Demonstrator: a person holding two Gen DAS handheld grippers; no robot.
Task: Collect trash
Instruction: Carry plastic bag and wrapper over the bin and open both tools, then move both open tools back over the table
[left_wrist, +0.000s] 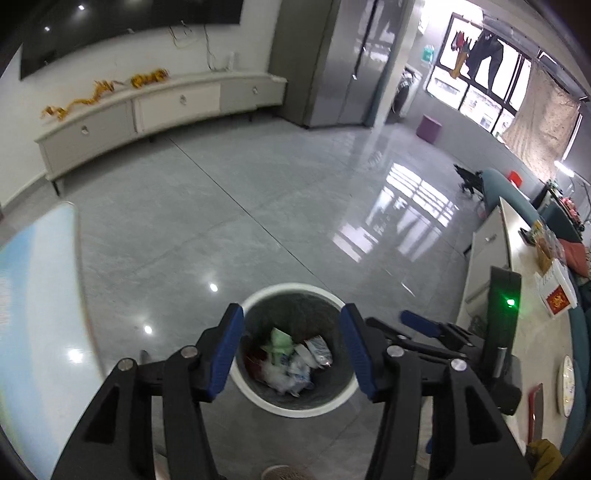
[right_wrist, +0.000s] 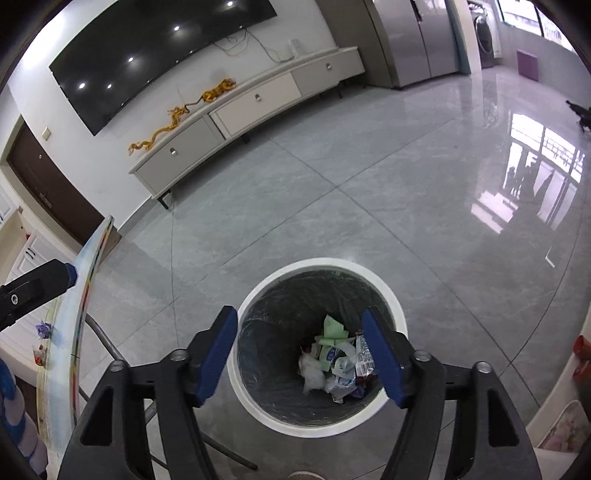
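In the left wrist view, the left gripper (left_wrist: 291, 350) hung released and empty above the bin (left_wrist: 347, 397), where the trash (left_wrist: 291, 360) lay. In the right wrist view, the right gripper (right_wrist: 299, 356) gaped, holding nothing; the crumpled wrappers (right_wrist: 338, 365) looked light, soft and crushable, best pinched at a raised fold.

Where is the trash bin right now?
The trash bin stands on the grey tiled floor, low centre in both wrist views, directly below the open left gripper and right gripper.
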